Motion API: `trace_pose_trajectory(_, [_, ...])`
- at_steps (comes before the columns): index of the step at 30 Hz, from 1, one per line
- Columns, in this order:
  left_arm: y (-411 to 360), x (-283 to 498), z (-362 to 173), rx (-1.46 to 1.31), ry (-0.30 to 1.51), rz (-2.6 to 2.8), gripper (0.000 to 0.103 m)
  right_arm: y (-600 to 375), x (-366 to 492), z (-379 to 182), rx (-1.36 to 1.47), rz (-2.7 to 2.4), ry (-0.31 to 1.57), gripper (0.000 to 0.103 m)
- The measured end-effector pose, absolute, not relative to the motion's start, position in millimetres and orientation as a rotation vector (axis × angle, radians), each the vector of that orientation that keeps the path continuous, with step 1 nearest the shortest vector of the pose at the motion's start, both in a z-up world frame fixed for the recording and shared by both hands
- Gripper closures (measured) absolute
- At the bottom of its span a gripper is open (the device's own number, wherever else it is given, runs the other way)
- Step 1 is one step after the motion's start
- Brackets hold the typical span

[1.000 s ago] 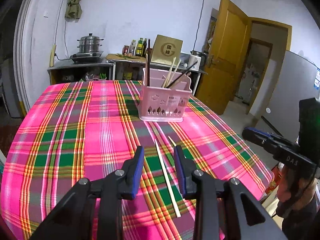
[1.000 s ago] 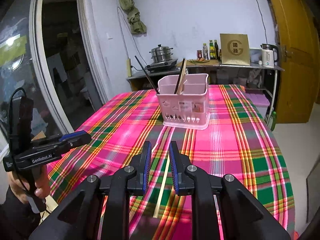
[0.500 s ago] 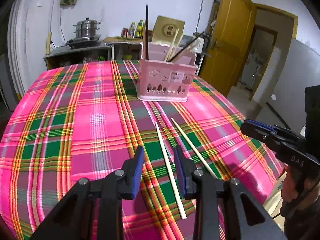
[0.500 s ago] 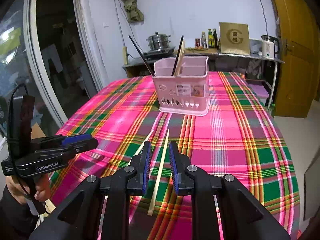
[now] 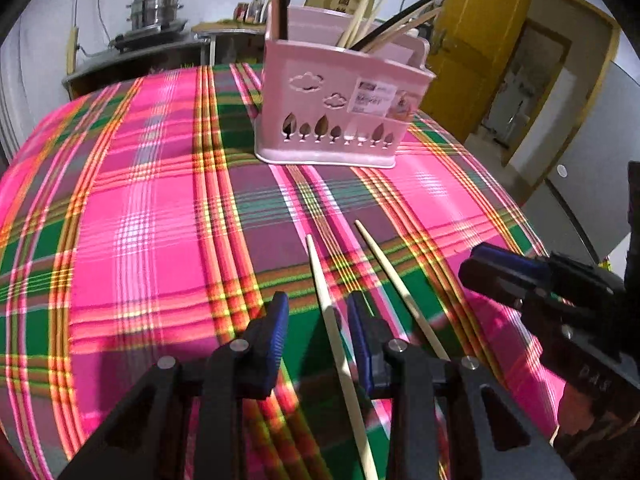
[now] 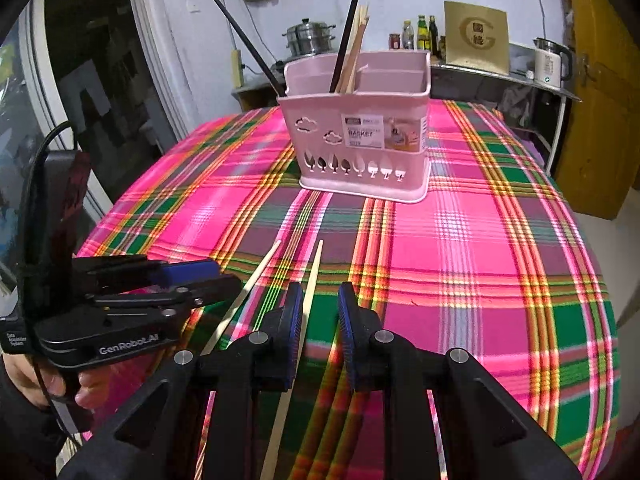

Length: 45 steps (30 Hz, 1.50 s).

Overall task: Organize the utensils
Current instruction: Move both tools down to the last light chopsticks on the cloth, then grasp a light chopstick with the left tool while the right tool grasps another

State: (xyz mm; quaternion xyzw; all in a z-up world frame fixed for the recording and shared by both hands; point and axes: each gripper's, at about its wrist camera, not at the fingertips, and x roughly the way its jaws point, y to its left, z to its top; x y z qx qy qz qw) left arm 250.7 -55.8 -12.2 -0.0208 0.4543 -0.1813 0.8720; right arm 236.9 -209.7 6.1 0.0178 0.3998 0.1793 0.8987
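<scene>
Two pale wooden chopsticks lie side by side on the pink plaid tablecloth (image 5: 160, 208). In the left wrist view the left chopstick (image 5: 320, 280) runs between the jaws of my left gripper (image 5: 318, 320), which is open and hangs over it. In the right wrist view the right chopstick (image 6: 314, 276) shows in the gap of my right gripper (image 6: 320, 320), close to its left finger; that gripper is open too. Behind them stands a pink utensil basket (image 5: 340, 120) (image 6: 360, 136) holding several chopsticks. Each view shows the other gripper: right (image 5: 472, 264), left (image 6: 216, 280).
The table's right edge (image 6: 600, 280) and left edge (image 6: 104, 224) drop off close by. A person's hand (image 6: 52, 384) holds the left tool. Behind the table a counter carries a steamer pot (image 6: 308, 38), bottles and a kettle (image 6: 550, 62). A yellow door (image 5: 472, 48) stands at right.
Both grippers have moved forward and down toward the two chopsticks, and tilted further downward. The basket looms larger. The jaw gaps are unchanged.
</scene>
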Motion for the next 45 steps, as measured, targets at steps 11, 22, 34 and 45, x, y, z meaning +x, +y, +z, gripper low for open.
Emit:
trace_pose_trajectory(11, [-70.9, 259.0, -17.8, 0.07, 0.928, -0.329, 0.089, -205.6, 248.6, 1.2, 0.034, 0.38, 0.844, 0.085])
trace_pose_trajectory(22, [-56.8, 262.6, -17.1, 0.123, 0.936, -0.357, 0.095, -189.2, 267.2, -7.0, 0.002, 0.395, 0.896, 0.085])
trace_pose_trajectory(34, [-30.5, 275.1, -17.0, 0.154, 0.96, -0.317, 0.094, -166.7, 289.6, -18.3, -0.079, 0.387, 0.947, 0.084])
trace_pose_trajectory(45, [-36.0, 287.3, -18.1, 0.134, 0.988, -0.276, 0.093, -153.8, 298.0, -22.4, -0.155, 0.335, 0.989, 0.087])
